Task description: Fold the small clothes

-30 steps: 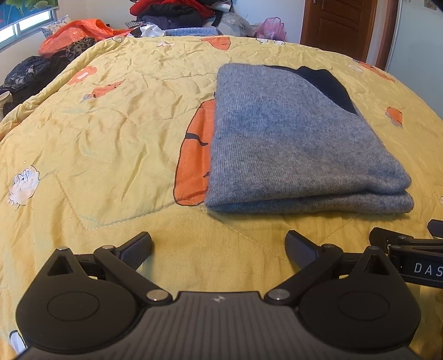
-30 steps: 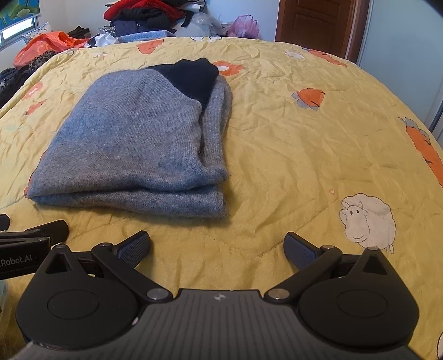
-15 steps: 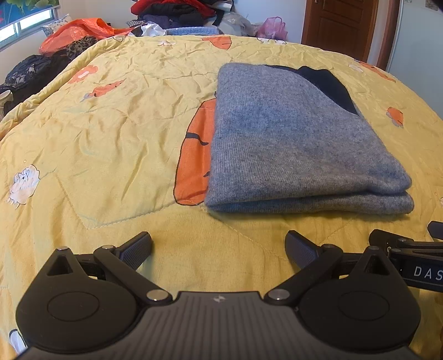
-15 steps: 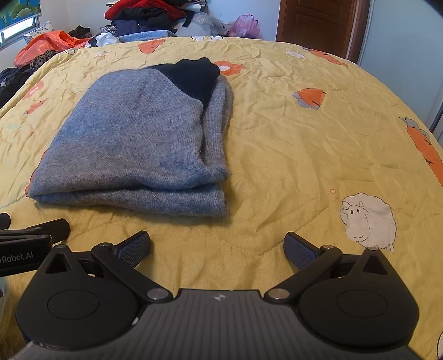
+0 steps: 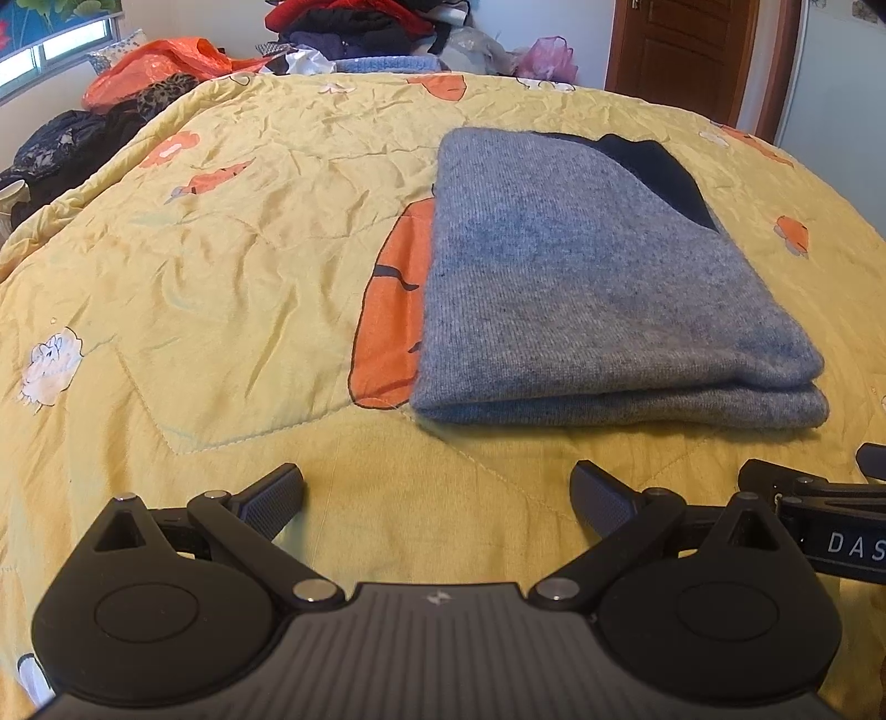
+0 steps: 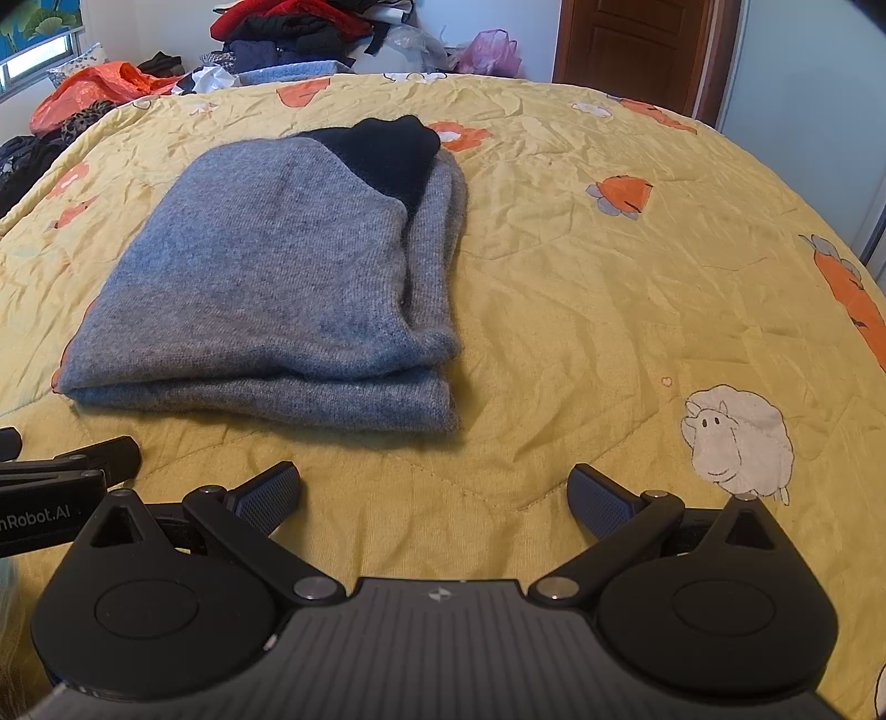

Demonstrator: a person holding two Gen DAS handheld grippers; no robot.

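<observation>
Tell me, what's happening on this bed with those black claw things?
A person holds two grippers for folding small clothes. The grey sweater lies folded on the yellow quilt. The left gripper and right gripper hover just short of it, fingers spread open, holding nothing. More clothes are piled beyond the bed.

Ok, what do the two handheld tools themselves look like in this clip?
Both match: the left tool and right tool are matte black, with a ribbed central body bearing a small white logo, two round discs, silver pivot pins and angled linkage bars. The fingers end in textured blue-grey pads. White side lettering is partly visible. No cables or sleeves show.
</observation>
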